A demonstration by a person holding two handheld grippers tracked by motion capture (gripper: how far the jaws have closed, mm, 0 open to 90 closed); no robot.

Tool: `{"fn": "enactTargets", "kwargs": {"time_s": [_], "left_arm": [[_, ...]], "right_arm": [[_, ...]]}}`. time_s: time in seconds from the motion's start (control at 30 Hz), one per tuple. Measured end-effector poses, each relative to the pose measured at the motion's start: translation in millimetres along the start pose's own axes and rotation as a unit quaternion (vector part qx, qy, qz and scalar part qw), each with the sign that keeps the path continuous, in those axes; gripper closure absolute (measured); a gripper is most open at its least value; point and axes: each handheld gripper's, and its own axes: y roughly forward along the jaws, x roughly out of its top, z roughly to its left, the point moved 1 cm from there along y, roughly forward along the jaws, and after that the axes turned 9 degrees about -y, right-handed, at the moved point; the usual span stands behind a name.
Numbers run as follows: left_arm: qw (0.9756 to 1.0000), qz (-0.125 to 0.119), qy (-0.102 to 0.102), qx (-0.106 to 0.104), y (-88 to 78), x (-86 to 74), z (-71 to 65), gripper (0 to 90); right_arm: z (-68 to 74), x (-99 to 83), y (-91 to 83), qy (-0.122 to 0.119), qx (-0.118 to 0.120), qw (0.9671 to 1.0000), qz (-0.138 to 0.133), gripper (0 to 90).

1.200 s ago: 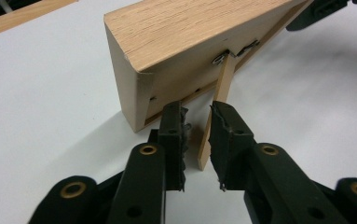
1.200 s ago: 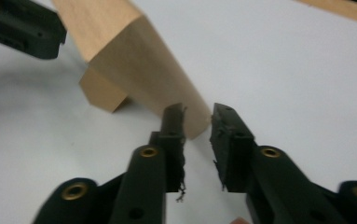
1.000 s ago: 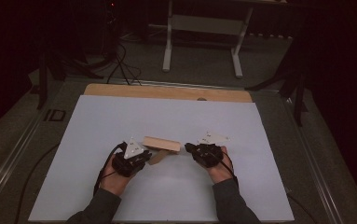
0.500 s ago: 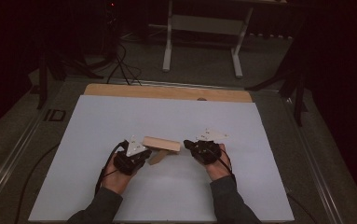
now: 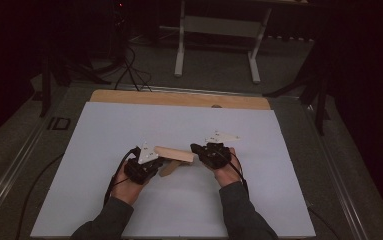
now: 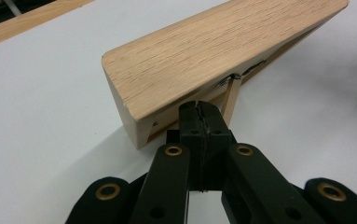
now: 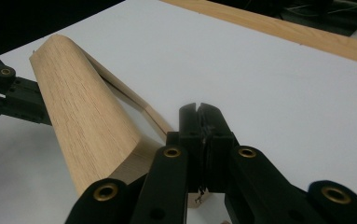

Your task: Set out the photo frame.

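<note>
**A:** What do you see from above?

**B:** My left gripper [image 5: 160,161] and my right gripper [image 5: 196,149] sit at either end of a wooden block [image 5: 175,154], near the middle of the white table [image 5: 129,125]. The block lies crosswise between them, and a second bit of wood [image 5: 169,168] pokes out below it. At that height I cannot judge how the jaws stand.

**A:** And the left gripper view?

**B:** There it is plain: my left jaws are pressed together, tips right at the block's lower edge. A thin wooden strip [image 6: 229,100] runs under the block just past them. I can make out nothing clamped between the jaws. The block's near end is raised off the table.

**A:** The right gripper view?

**B:** My right jaws are together too, just beside the block's other end, with bare table ahead of them. It shows the strip as a bent slat under the block, and my left gripper's black links at the far end.
</note>
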Motion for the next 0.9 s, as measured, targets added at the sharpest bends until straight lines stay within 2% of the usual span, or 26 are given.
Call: {"fn": "enactTargets", "kwargs": {"time_s": [0.27,0.9], "left_arm": [[1.0,0.002,0.002,0.0,2.2,2.9,-0.9,89.6],[0.9999,0.0,0.009,-0.009,4.7,8.0,-10.6,89.5]], "right_arm": [[-0.7,-0.7,1.3,0.007,0.015,0.9999,-0.004,88.4],[2.2,-0.2,-2.8,-0.003,0.017,0.9998,-0.004,89.1]]}}
